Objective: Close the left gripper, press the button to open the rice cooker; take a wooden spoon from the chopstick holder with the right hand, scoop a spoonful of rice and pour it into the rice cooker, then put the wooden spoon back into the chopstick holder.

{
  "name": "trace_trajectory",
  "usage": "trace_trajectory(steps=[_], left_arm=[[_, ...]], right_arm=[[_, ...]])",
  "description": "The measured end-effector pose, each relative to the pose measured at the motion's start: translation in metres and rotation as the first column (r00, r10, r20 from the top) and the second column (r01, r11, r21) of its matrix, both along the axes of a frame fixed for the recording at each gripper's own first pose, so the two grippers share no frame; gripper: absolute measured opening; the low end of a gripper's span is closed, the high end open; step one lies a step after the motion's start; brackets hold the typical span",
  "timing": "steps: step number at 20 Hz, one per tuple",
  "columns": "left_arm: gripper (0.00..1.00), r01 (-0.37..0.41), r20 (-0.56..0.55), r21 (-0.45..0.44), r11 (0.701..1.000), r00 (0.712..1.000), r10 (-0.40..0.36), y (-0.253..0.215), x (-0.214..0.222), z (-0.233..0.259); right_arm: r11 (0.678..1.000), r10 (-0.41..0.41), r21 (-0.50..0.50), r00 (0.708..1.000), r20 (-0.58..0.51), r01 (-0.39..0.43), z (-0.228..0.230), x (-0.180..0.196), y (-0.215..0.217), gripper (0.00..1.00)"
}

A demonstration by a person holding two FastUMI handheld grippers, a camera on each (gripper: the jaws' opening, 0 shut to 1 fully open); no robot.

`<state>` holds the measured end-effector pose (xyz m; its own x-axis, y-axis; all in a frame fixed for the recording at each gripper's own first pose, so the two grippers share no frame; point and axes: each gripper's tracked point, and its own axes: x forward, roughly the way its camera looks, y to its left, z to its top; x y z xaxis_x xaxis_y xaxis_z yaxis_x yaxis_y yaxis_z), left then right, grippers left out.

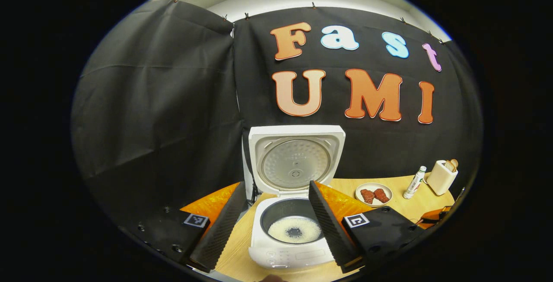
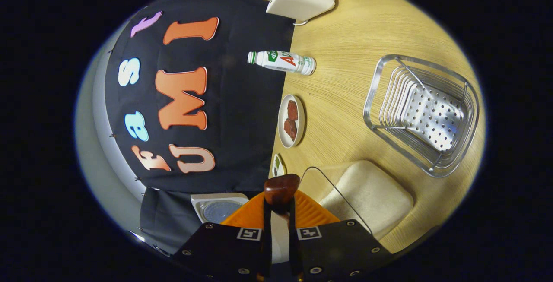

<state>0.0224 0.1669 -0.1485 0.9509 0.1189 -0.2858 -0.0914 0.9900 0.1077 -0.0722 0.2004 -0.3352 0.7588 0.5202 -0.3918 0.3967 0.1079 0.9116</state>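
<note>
Left gripper (image 1: 276, 219) hung wide open, empty, fingers flanking the cooker (image 1: 293, 213); lid up, rice ringing the pot floor. Plate (image 1: 373, 193), bottle (image 1: 414, 182) to its right. Right gripper (image 2: 280, 213) was clamped on the spoon (image 2: 281, 189), rack (image 2: 423, 115) far right.

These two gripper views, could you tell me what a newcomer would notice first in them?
In the left gripper view, the white rice cooker stands open mid-table, lid up, rice ringing its pot, between the open left tool. In the right gripper view, the right tool pinches a dark wooden spoon, with a wire rack on the table beyond.
</note>
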Motion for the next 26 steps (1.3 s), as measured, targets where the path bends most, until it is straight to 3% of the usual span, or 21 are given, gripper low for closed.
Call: trace_trajectory(steps=[9, 10, 11, 13, 14, 15, 20, 26], left_arm=[[0.99, -0.005, 0.007, -0.014, 1.0, 1.0, 0.005, -0.004, -0.002, 0.002], [0.99, -0.008, 0.009, -0.016, 1.0, 1.0, 0.008, -0.003, -0.004, 0.002], [0.99, -0.009, 0.012, -0.019, 1.0, 1.0, 0.009, -0.002, -0.003, 0.003], [0.99, -0.015, 0.015, -0.02, 1.0, 1.0, 0.015, 0.0, -0.004, 0.003], [0.98, -0.017, 0.017, -0.022, 1.0, 1.0, 0.017, 0.002, -0.006, 0.005], [0.98, -0.02, 0.023, -0.024, 1.0, 1.0, 0.021, 0.004, -0.007, 0.006], [0.98, -0.049, 0.036, -0.03, 0.998, 0.998, 0.05, 0.022, -0.013, 0.009], [0.99, -0.121, 0.059, -0.044, 0.992, 0.991, 0.123, 0.066, -0.023, 0.014]], right_arm=[[0.966, -0.13, 0.23, 0.991, 0.041, 0.118, 0.044, 0.018, -0.027, 0.16], [0.961, -0.135, 0.25, 0.989, 0.051, 0.119, 0.053, 0.02, -0.027, 0.11], [0.956, -0.138, 0.268, 0.989, 0.06, 0.117, 0.06, 0.022, -0.025, 0.16], [0.946, -0.139, 0.305, 0.986, 0.087, 0.107, 0.081, 0.028, -0.019, 0.16], [0.943, -0.135, 0.318, 0.986, 0.102, 0.096, 0.09, 0.031, -0.015, 0.11], [0.939, -0.132, 0.332, 0.984, 0.117, 0.086, 0.101, 0.034, -0.009, 0.16], [0.925, -0.104, 0.379, 0.977, 0.188, 0.026, 0.151, 0.057, 0.026, 0.16], [0.941, -0.021, 0.337, 0.984, 0.177, -0.041, 0.156, 0.076, 0.092, 0.15]])
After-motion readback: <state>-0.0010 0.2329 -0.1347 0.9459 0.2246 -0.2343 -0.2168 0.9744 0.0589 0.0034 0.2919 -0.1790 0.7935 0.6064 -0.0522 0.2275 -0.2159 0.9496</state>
